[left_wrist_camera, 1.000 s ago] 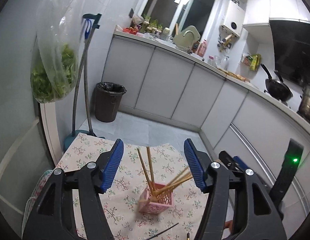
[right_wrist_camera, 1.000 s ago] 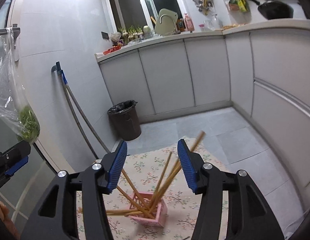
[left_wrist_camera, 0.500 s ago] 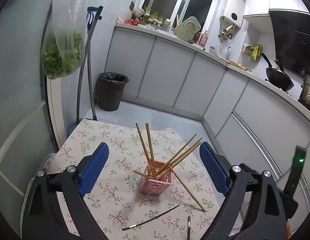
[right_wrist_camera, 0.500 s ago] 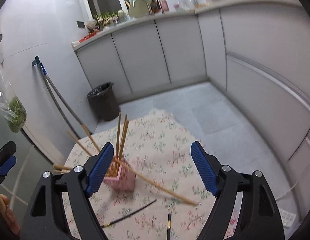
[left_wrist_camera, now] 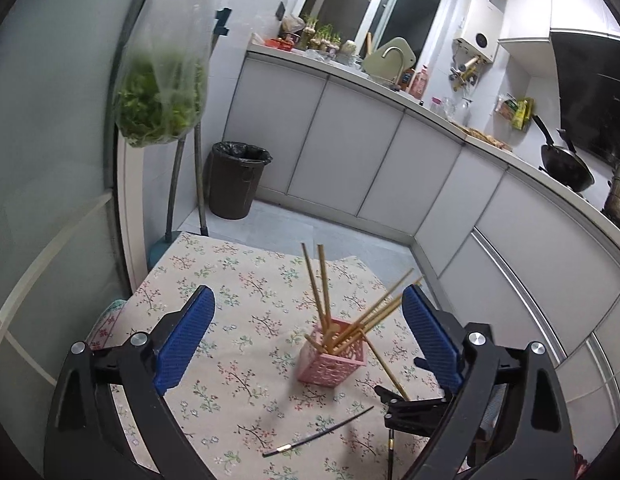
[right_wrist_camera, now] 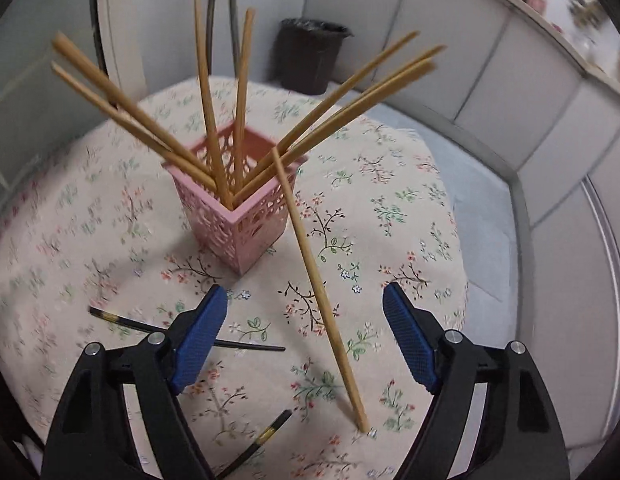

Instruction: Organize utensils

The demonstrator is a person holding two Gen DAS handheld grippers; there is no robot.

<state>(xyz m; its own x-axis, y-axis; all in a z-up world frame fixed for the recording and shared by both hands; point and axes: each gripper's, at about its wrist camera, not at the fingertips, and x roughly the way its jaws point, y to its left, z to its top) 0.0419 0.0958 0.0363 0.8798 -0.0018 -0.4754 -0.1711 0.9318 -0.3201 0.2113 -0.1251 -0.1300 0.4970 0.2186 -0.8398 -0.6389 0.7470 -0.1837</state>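
A pink lattice holder (right_wrist_camera: 234, 208) stands on the floral tablecloth (right_wrist_camera: 389, 208) with several wooden chopsticks (right_wrist_camera: 208, 92) fanned out of it. One wooden chopstick (right_wrist_camera: 317, 284) leans against its rim with its tip on the cloth, between my right gripper's open fingers. Two black chopsticks (right_wrist_camera: 150, 326) (right_wrist_camera: 266, 436) lie on the cloth near the right gripper (right_wrist_camera: 304, 344). In the left wrist view the holder (left_wrist_camera: 331, 356) sits between the open fingers of my left gripper (left_wrist_camera: 306, 340), which is empty. The black chopstick (left_wrist_camera: 317, 432) lies in front of it.
The small table stands in a kitchen. A dark bin (left_wrist_camera: 236, 180), mop handles and a hanging bag of greens (left_wrist_camera: 160, 92) are at the left. Grey cabinets (left_wrist_camera: 349, 148) run along the back and right. The right gripper's body (left_wrist_camera: 421, 412) shows at the table's right edge.
My right gripper has dropped down and tilted toward the table, close over the leaning chopstick. The left gripper has opened wide and drawn back from the holder.
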